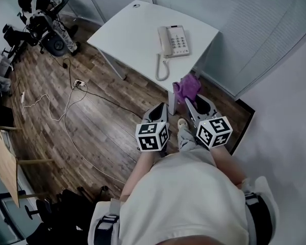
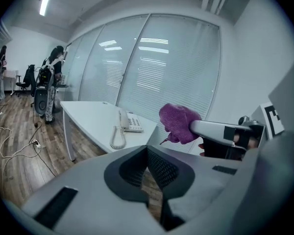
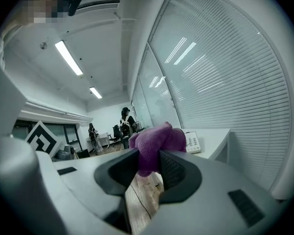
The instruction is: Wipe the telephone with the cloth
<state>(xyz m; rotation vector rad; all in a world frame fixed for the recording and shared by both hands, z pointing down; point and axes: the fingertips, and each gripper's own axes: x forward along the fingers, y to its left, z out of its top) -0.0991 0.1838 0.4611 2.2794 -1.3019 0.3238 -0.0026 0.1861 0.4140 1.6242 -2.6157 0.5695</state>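
A beige telephone (image 1: 174, 41) with a coiled cord (image 1: 162, 69) lies on the white table (image 1: 132, 29); it also shows in the left gripper view (image 2: 129, 122) and at the right gripper view's middle right (image 3: 192, 142). My right gripper (image 1: 190, 97) is shut on a purple cloth (image 1: 186, 88), bunched between its jaws (image 3: 154, 146), short of the table's near edge. The left gripper (image 1: 160, 108) hangs beside it, shut and empty, over the wooden floor. From the left gripper view the cloth (image 2: 179, 123) is seen at the right gripper's tip.
Cables (image 1: 71, 98) trail over the wooden floor at the left. Camera gear on stands (image 1: 43, 22) is at the far left. Glass walls with blinds (image 1: 255, 29) run behind the table. Wooden boards (image 1: 2, 160) lean at the left edge.
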